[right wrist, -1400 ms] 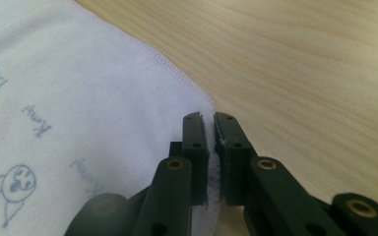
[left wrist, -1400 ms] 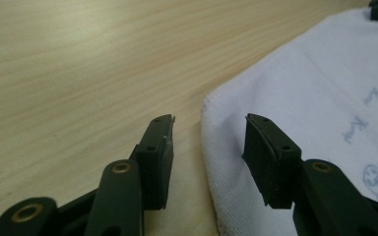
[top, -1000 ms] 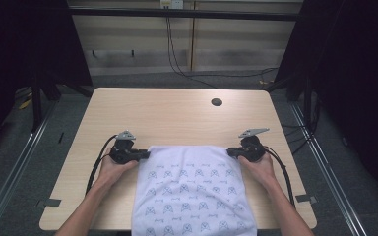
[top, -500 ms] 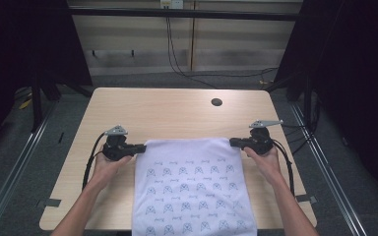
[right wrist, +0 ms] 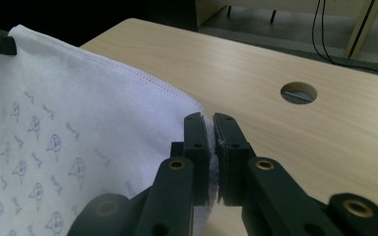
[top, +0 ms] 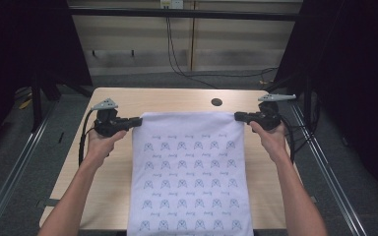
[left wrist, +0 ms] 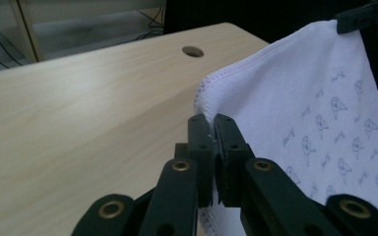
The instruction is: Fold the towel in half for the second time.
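High view is showing a white cloth with little blue pictures, and it is lying long-ways down the middle of the worktop, from the far part back toward the person, with its near end hanging over the near edge. Its top edge is running straight across, from one side to the other, and it is looking pulled flat. The left tool is pinching the top left corner, and the right tool is pinching the top right corner. Both are closed tight on the cloth, one at each end of that edge, so neither hand is nearer. Far behind the cloth, a small round hole is sitting in the worktop.
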The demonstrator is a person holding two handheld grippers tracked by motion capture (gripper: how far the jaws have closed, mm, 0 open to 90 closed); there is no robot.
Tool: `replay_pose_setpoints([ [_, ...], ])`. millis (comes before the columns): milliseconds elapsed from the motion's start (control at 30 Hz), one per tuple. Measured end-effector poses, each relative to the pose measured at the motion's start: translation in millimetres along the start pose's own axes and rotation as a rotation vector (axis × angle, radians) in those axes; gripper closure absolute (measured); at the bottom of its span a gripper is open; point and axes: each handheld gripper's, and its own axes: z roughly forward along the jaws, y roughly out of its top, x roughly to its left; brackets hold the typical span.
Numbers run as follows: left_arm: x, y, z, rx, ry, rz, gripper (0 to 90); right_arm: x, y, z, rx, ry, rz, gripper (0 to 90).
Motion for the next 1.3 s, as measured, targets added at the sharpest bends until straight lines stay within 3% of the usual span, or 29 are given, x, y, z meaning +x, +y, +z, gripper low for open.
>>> replay_pose_setpoints([
  [100,-1.1,12.8,3.9,-0.015,0.026,-0.002,87.4,-2.5,15.6,-3.0,-0.017,0.006,-0.006,85.5],
  [200,-0.5,31.8,3.8,-0.043,0.051,0.0,87.5,-0.7,36.6,-8.1,-0.007,-0.016,-0.047,85.5],
  [367,-1.4,70.1,-13.1,-0.099,0.069,0.015,87.6,1.5,74.4,-24.5,-0.048,-0.062,-0.082,85.5],
  [400,-3.9,76.4,-16.5,-0.098,0.078,0.04,87.6,3.9,82.1,-27.8,-0.058,-0.069,-0.092,85.5],
  [467,-7.9,82.3,-22.4,-0.106,0.084,0.052,87.7,8.9,93.4,-35.2,-0.1,-0.071,-0.105,85.5],
  [567,-13.8,71.7,-26.3,-0.119,0.047,0.052,87.7,13.5,92.8,-41.2,-0.115,-0.055,-0.109,85.6],
  [700,-26.8,36.5,-24.3,-0.054,0.049,0.068,87.7,21.5,66.1,-49.1,-0.111,-0.027,-0.137,85.6],
  [800,-34.9,10.7,-27.3,-0.03,0.012,0.062,87.7,30.1,38.5,-56.5,-0.104,0.004,-0.148,85.6],
  [867,-39.8,-1.9,-30.1,-0.011,-0.014,0.045,87.7,31.3,20.2,-58.2,-0.069,0.011,-0.138,85.6],
  [967,-52.4,-21.9,-38.0,0.014,-0.067,0.051,87.7,37.7,-7.3,-64.0,-0.035,0.029,-0.137,85.6],
  [1067,-67.7,-47.3,-44.0,0.054,-0.077,0.054,87.8,46.6,-34.4,-73.4,0.0,0.061,-0.131,85.6],
  [1133,-75.0,-63.8,-48.2,0.077,-0.103,0.05,87.8,53.5,-55.7,-81.4,-0.002,0.104,-0.097,85.6],
  [1267,-89.2,-92.1,-60.8,0.105,-0.141,0.044,87.7,72.2,-96.9,-92.4,0.052,0.137,-0.087,85.6],
  [1300,-94.0,-98.7,-65.1,0.114,-0.147,0.022,87.7,77.4,-105.4,-95.7,0.063,0.145,-0.082,85.6],
])
